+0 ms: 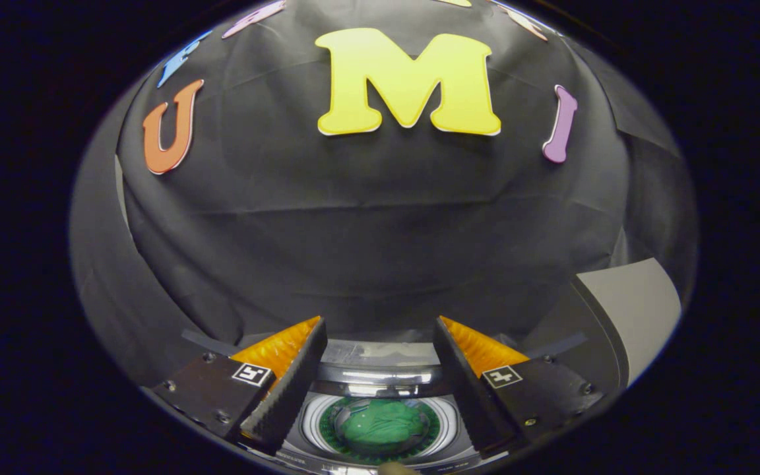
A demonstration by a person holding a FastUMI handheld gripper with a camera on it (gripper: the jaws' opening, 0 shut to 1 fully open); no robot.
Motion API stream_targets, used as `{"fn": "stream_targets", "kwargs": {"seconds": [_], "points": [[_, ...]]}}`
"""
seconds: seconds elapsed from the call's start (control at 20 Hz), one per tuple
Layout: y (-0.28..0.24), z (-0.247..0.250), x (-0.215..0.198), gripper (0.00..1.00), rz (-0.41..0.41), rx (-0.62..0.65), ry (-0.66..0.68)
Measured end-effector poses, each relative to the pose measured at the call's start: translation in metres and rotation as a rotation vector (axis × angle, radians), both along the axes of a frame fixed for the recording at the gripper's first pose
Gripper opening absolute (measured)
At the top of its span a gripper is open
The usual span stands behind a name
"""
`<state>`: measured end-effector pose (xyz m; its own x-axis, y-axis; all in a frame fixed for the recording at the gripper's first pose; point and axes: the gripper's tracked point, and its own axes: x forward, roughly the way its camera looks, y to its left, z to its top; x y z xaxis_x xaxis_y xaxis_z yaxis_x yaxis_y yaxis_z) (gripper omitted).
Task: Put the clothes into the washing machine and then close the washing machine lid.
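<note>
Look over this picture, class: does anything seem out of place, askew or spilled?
Nothing stands out. The green garment lies bunched inside the washing machine drum, below the open gripper, whose fingers hold nothing. The grey lid stands raised to one side, not yet closed.

Gripper [380, 389] fingers spread wide, nothing between them. Washing machine [380, 369] below, lid closed. Green clothes [383, 423] bunched inside its drum, seen through the round lid window, between the fingers. Black cloth wall [367, 237] beyond the machine.
</note>
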<state>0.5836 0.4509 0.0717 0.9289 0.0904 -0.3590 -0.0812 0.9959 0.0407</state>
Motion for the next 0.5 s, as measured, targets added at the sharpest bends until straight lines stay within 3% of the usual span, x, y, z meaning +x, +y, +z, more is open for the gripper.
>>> {"fn": "stream_targets", "kwargs": {"seconds": [0.5], "points": [[-0.002,-0.016,-0.026,1.00,0.011,0.004,0.012]]}}
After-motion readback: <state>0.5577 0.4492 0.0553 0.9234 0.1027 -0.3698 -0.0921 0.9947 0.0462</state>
